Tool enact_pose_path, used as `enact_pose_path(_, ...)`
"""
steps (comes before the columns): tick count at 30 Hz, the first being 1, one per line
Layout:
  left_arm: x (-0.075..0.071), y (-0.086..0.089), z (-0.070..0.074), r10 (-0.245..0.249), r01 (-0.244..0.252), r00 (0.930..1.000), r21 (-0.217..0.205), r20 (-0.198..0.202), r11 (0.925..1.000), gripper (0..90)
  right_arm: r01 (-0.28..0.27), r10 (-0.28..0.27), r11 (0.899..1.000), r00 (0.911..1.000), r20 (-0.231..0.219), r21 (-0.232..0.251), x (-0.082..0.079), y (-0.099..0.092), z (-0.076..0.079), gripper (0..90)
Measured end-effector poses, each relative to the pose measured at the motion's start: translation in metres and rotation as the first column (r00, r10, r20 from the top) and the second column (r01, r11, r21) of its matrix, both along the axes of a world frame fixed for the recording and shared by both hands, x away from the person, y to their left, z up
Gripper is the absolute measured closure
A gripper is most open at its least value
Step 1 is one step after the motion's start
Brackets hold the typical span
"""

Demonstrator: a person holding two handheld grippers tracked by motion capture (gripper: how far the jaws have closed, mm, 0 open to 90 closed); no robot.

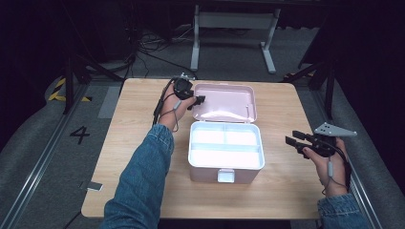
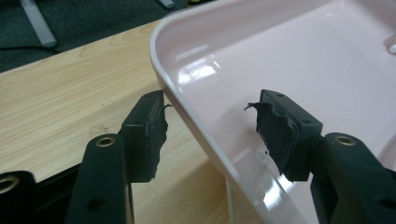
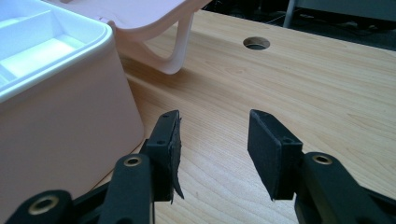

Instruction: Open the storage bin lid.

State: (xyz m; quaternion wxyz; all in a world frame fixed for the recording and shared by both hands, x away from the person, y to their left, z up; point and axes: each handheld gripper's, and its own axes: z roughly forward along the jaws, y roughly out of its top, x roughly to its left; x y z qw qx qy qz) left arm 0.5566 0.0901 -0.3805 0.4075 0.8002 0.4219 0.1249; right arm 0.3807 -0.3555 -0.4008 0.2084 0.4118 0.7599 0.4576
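Observation:
A pink box (image 1: 224,169) stands in the middle of the wooden table (image 1: 143,100), its lid (image 1: 224,102) thrown back behind it. Inside sits a white tray (image 1: 224,143) with divided compartments that look empty. My left gripper (image 1: 198,101) is at the lid's left edge. In the left gripper view its jaws (image 2: 210,109) straddle the lid's rim (image 2: 187,107), one outside and one inside, with gaps on both sides, so it is open. My right gripper (image 1: 292,138) hovers open to the right of the box, nothing between its fingers (image 3: 212,130).
The box wall (image 3: 60,121) is just left of my right gripper, and the lid's hinge arm (image 3: 180,46) curves down behind it. A round cable hole (image 3: 256,43) pierces the table farther off. A white latch (image 1: 226,175) hangs on the box front. Table legs (image 1: 196,38) stand beyond.

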Motion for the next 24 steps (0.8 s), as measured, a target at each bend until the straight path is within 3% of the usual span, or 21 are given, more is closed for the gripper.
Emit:
enact_pose_path(3,-0.001,0.001,0.002,0.009,-0.009,0.9998,-0.034,0.016,0.9994,40.7,0.003,-0.003,1.000,1.0000,0.003,0.000,0.000,0.000,0.000,54.7)
enact_pose_path(8,-0.007,0.001,0.012,0.008,-0.007,0.9981,-0.029,0.062,0.9996,39.0,0.000,0.000,1.000,1.0000,-0.002,0.002,0.003,0.001,0.000,54.0)
enact_pose_path(15,-0.032,0.006,0.045,-0.016,0.029,0.9833,-0.068,0.181,0.9973,38.8,-0.019,0.019,1.000,0.9998,-0.005,0.015,0.017,0.009,0.004,52.3)
enact_pose_path(16,-0.032,0.006,0.045,-0.016,0.029,0.9833,-0.068,0.181,0.9973,38.8,-0.019,0.019,1.000,0.9998,-0.005,0.015,0.017,0.009,0.004,52.3)
enact_pose_path(18,-0.046,0.008,0.058,-0.036,0.052,0.9763,-0.068,0.213,0.9963,38.7,-0.029,0.029,0.999,0.9995,0.009,0.020,0.024,0.014,0.009,51.3)
enact_pose_path(24,-0.078,0.014,0.084,-0.077,0.098,0.9629,-0.069,0.259,0.9929,37.5,-0.040,0.039,0.998,0.9990,0.023,0.044,0.034,0.016,0.019,50.8)
